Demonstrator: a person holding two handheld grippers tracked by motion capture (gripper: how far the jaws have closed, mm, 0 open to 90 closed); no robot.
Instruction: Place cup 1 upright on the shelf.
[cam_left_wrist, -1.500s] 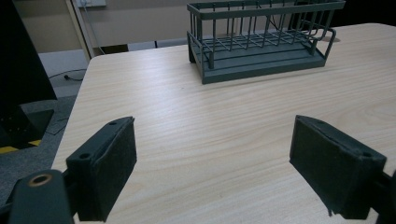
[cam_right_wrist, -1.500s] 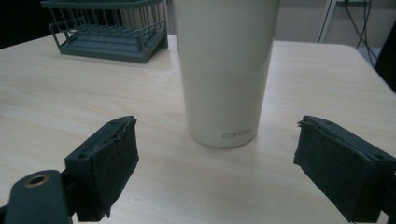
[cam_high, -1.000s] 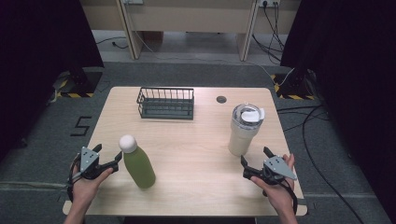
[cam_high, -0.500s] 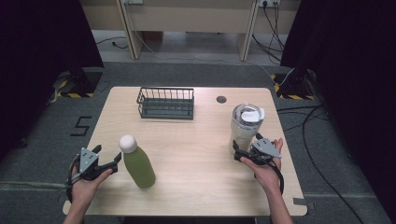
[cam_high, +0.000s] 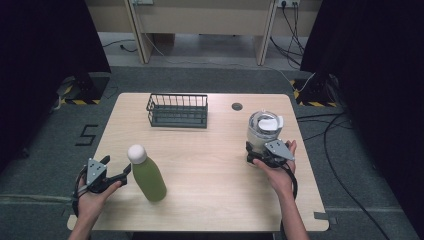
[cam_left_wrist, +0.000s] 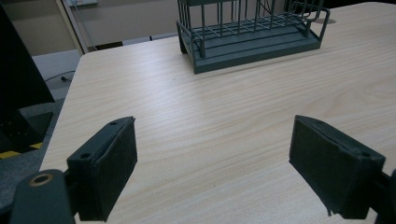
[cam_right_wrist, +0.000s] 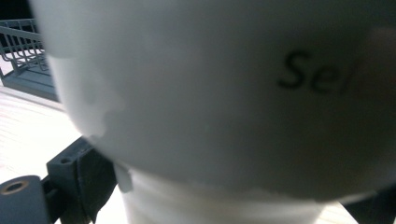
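Note:
A white lidded tumbler (cam_high: 263, 127) stands at the right of the wooden table (cam_high: 210, 165). My right gripper (cam_high: 261, 156) is open, its jaws on either side of the tumbler's lower part. In the right gripper view the tumbler (cam_right_wrist: 210, 93) looms very close, with one black finger (cam_right_wrist: 91, 182) beside its base. A green bottle (cam_high: 148, 179) with a white cap stands upright at front left. My left gripper (cam_high: 118, 166) is held just left of the bottle, open, with nothing between its jaws (cam_left_wrist: 229, 172).
A dark wire basket (cam_high: 178, 111) sits at the back middle of the table, also ahead in the left gripper view (cam_left_wrist: 247, 37). A round cable hole (cam_high: 237, 106) lies to its right. Cables run over the floor at the right.
My right gripper has moved forward from the table's front right edge up to the tumbler and now straddles it. The left gripper and the bottle have stayed put.

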